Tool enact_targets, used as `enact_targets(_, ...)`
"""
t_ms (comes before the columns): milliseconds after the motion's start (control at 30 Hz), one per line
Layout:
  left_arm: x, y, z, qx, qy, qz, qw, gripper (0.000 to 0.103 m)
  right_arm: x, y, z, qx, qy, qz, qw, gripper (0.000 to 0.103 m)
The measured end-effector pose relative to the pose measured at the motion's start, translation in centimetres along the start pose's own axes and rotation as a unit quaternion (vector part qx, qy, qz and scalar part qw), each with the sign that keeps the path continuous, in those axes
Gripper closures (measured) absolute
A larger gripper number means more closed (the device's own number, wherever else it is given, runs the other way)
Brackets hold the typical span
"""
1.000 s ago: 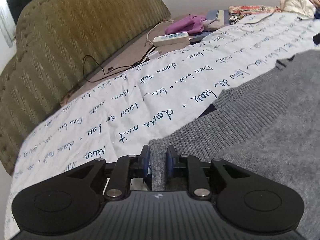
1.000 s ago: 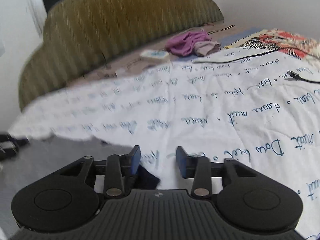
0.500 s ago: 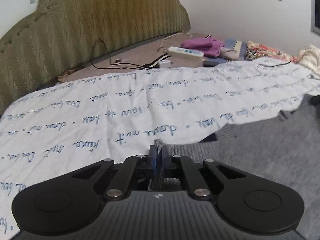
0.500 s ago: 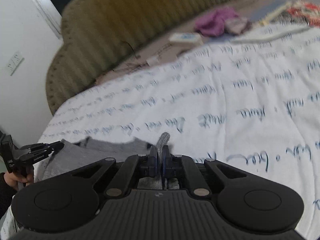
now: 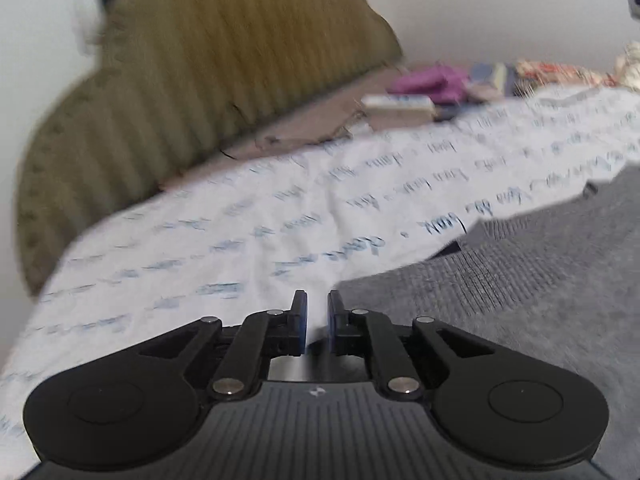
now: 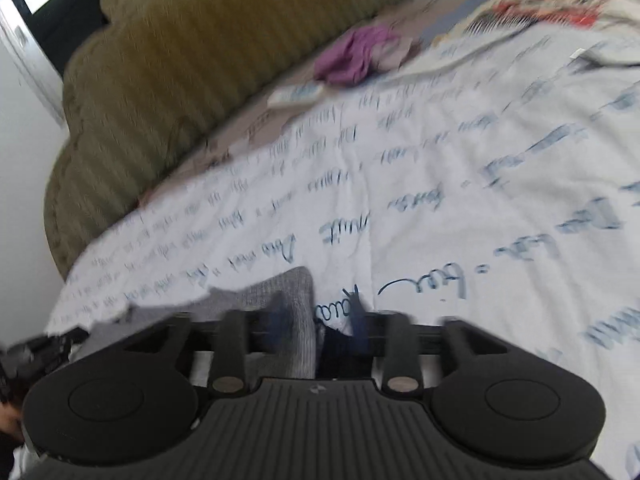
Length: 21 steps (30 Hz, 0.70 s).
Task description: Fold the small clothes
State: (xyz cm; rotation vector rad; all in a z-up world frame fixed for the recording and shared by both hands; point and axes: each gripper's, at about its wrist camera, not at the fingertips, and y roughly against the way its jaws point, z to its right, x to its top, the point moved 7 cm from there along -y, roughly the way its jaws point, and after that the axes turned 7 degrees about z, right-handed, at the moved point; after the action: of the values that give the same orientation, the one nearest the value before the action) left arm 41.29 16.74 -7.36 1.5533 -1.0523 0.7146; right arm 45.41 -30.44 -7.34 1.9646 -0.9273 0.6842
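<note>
Both grips released; sweater [image 6: 296,300] between right gripper [image 6: 318,320] fingers only.

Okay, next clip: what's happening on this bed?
A person with a handheld gripper in each hand is folding a grey knit sweater on a white sheet with blue script. Both sets of jaws are opening. The left gripper has nothing between its pads, with the sweater's edge just beside it. The right gripper has a grey fold lying loose between its blurred fingers, apparently just let go.

Black ribbed tool [image 5: 317,322], silver pivot screws, blue finger pads [image 5: 303,320]
</note>
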Motion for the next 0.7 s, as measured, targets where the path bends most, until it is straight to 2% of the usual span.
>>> enact_targets(33,-0.3,1.6,-1.0,0.007,0.031,0.004,0.9995,0.081,-0.4,1.7,-0.7,0.013,0.012,0.009,1.000,0.050)
enact_targets(100,-2.1,4.7,-2.8,0.015,0.113,0.003,0.9935,0.034,-2.1,4.7,-1.9,0.013,0.049,0.012,0.999,0.045)
enact_targets(133,-3.3,6.3,-3.5,0.022,0.152,0.001,0.9882,0.027,-3.2,5.6,-2.1,0.003,0.065,0.007,0.998,0.044)
enact_targets(167,-4.6,7.6,-3.9,0.022,0.190,-0.004,0.9815,0.025,-4.4,6.3,-1.9,-0.007,0.070,-0.002,0.998,0.042)
enact_targets(233,-7.0,9.3,-4.0,-0.008,0.253,-0.030,0.9669,0.025,-6.7,6.5,-0.9,-0.009,0.046,-0.032,0.998,0.035)
enact_targets(267,-8.0,9.8,-3.6,-0.025,0.280,-0.043,0.9587,0.025,-7.6,6.1,-0.3,-0.014,0.033,-0.046,0.998,0.036)
enact_targets(333,-9.2,9.8,-2.8,-0.041,0.303,-0.066,0.9497,0.025,-8.4,5.4,0.5,-0.024,0.011,-0.045,0.999,0.034)
enact_targets(367,-9.4,9.7,-2.5,-0.036,0.304,-0.065,0.9498,0.024,-8.4,5.1,0.3,-0.014,0.001,-0.031,0.999,0.034)
enact_targets(400,-9.4,9.7,-2.2,-0.032,0.300,-0.063,0.9515,0.022,-8.3,4.7,0.0,0.000,-0.007,-0.025,1.000,0.044)
enact_targets(433,-9.2,9.5,-1.7,-0.034,0.299,-0.067,0.9513,0.021,-8.4,4.2,-0.3,0.012,-0.018,-0.032,0.999,0.070)
enact_targets(467,-9.0,9.4,-1.2,-0.044,0.296,-0.070,0.9514,0.022,-8.6,3.6,-0.7,0.019,-0.019,-0.043,0.999,0.086)
enact_targets(533,-8.7,9.4,-0.3,-0.056,0.282,-0.073,0.9548,0.025,-9.0,3.5,-1.7,0.010,0.023,-0.043,0.999,0.088)
enact_targets(600,-8.7,9.3,1.1,-0.043,0.232,-0.077,0.9688,0.051,-8.3,4.2,-1.3,0.011,0.010,-0.033,0.999,0.089)
enact_targets(633,-8.8,9.3,1.6,-0.029,0.208,-0.072,0.9751,0.052,-8.1,4.6,-0.8,0.007,0.005,-0.026,1.000,0.090)
enact_targets(700,-9.2,9.6,2.2,-0.018,0.183,-0.053,0.9814,0.052,-8.7,4.4,0.5,-0.001,-0.007,-0.033,0.999,0.091)
